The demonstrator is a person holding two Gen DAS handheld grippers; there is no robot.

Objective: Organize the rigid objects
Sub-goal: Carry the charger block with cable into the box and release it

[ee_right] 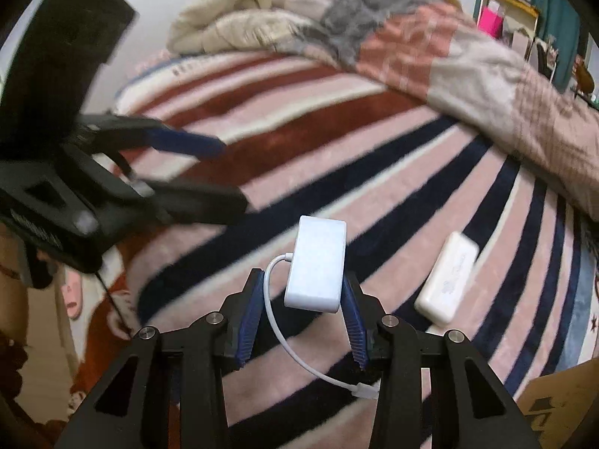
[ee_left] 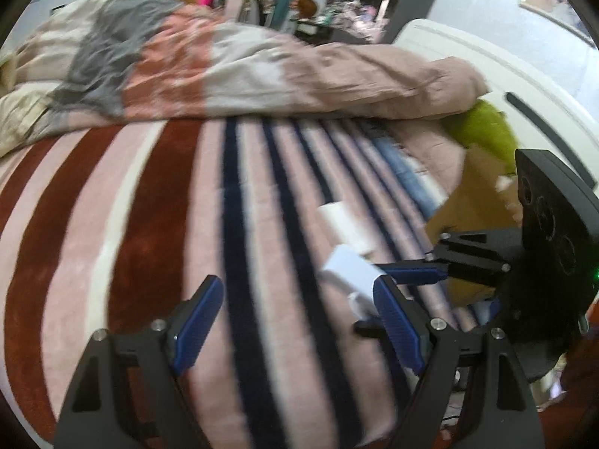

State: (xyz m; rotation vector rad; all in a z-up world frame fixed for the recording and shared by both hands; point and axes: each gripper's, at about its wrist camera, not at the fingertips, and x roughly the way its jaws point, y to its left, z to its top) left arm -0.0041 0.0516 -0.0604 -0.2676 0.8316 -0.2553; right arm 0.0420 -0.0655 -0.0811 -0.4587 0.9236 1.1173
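Note:
A white power bank [ee_right: 316,263] with a short white cable [ee_right: 284,336] lies on the striped blanket, between the fingers of my right gripper [ee_right: 302,299], whose jaws stand apart around it, the right pad [ee_right: 355,331] at its edge. It also shows in the left wrist view [ee_left: 350,271]. A second white power bank [ee_right: 447,278] lies to its right, seen too in the left wrist view [ee_left: 346,226]. My left gripper [ee_left: 295,307] is open and empty above the blanket, to the left of the right gripper [ee_left: 408,275].
The bed carries a striped pink, red and navy blanket [ee_left: 168,224] and a crumpled patchwork duvet [ee_left: 243,71] at the back. A green and brown plush toy [ee_left: 483,172] sits by the white bed frame [ee_left: 486,60]. A cardboard box corner [ee_right: 561,408] is at the lower right.

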